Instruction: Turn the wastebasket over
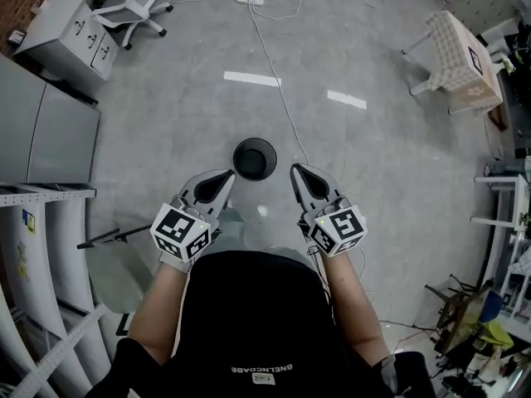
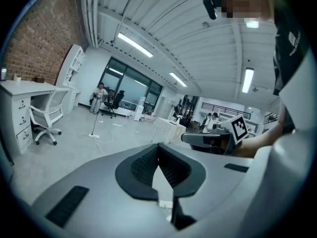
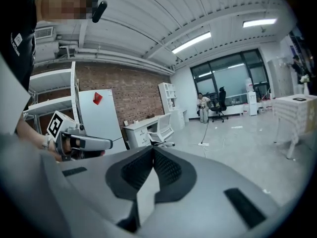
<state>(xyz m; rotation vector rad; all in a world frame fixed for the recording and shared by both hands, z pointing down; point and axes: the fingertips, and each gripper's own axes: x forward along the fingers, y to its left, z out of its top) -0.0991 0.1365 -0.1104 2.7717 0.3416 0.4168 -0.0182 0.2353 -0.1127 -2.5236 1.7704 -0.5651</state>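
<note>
Grey concrete floor (image 1: 166, 139) carries the upright wastebasket (image 1: 254, 158); left tool (image 1: 224, 180) and right tool (image 1: 298, 177), both clenched empty, flank it, seemingly approaching to tip it.

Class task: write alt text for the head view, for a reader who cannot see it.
Seen from above, a round black wastebasket stands mouth-up on a grey floor. The left gripper and right gripper, held by a person, point toward it from either side, jaws shut and empty, not touching it.
</note>
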